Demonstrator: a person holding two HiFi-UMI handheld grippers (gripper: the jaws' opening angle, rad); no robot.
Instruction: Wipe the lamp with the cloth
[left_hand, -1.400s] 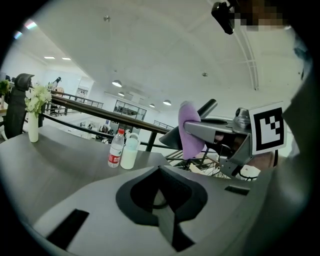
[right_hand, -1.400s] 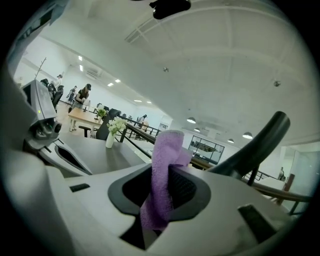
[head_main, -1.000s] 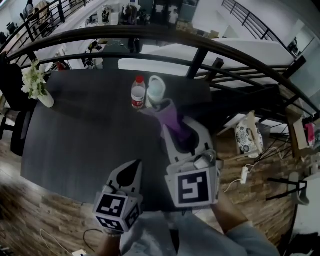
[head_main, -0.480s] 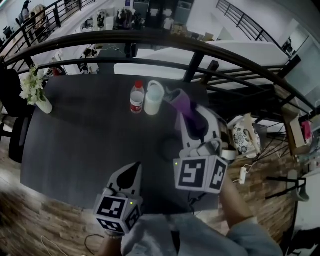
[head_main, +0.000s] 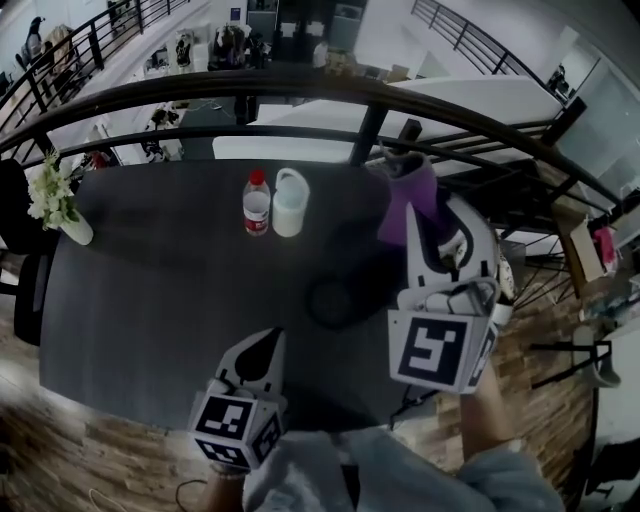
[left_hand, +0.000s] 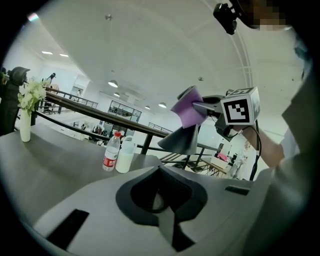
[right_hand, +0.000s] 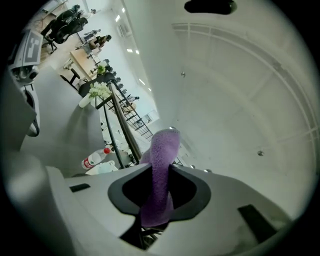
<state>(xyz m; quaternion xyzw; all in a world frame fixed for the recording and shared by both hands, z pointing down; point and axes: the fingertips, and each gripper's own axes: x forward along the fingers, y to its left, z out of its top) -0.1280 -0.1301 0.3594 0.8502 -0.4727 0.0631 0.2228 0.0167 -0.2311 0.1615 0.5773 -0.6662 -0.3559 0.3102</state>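
My right gripper (head_main: 432, 222) is shut on a purple cloth (head_main: 407, 203), held up over the table's far right corner. In the right gripper view the cloth (right_hand: 161, 170) stands up from between the jaws. In the left gripper view the cloth (left_hand: 188, 108) rests on top of the lamp's dark cone shade (left_hand: 181, 139). A dark ring on the table looks like the lamp's base (head_main: 333, 300). My left gripper (head_main: 262, 346) hangs low near the table's front edge, shut on nothing (left_hand: 162, 200), well apart from the lamp.
A water bottle (head_main: 257, 204) and a white jug (head_main: 288, 203) stand together at the back of the dark table (head_main: 150, 290). A vase of flowers (head_main: 55, 205) sits at its far left. A black railing (head_main: 300, 90) runs behind.
My right gripper has carried the cloth to the right and farther back, away from the bottle and jug. The left gripper has stayed put.
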